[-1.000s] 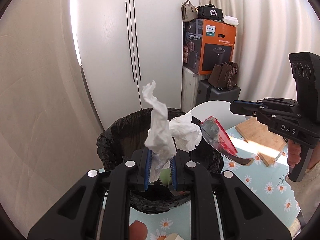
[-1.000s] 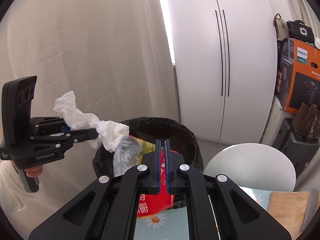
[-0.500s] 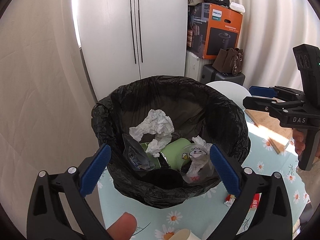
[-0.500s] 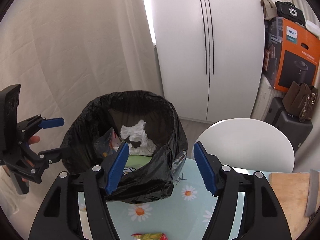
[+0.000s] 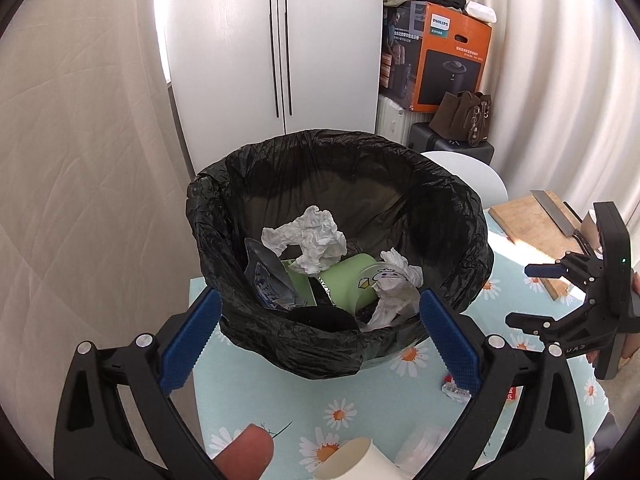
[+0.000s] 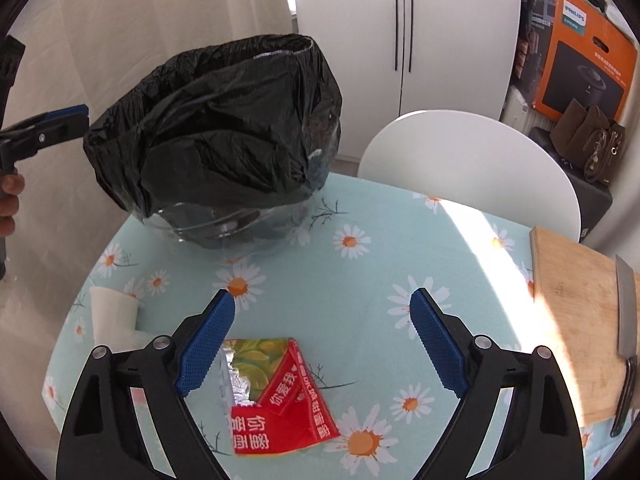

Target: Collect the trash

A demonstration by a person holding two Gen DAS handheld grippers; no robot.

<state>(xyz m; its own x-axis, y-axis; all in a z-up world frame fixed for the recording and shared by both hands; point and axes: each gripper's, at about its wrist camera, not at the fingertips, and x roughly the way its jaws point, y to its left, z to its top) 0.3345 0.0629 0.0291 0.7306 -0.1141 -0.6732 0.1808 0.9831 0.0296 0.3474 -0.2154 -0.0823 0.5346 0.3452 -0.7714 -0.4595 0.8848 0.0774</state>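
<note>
Red torn wrapper (image 6: 276,396) lies on table just below right claw (image 6: 322,344), whose jaws have just been opening, nothing between them; left claw (image 5: 316,338) gapes empty over bin (image 5: 460,200); next: lower, close on wrapper.

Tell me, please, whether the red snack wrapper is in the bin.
Out: the red snack wrapper lies torn open on the tablecloth, apart from the bin.

left hand-held gripper (image 5: 318,338) | black frame | blue ridged pads (image 5: 188,340) | silver screws
</note>
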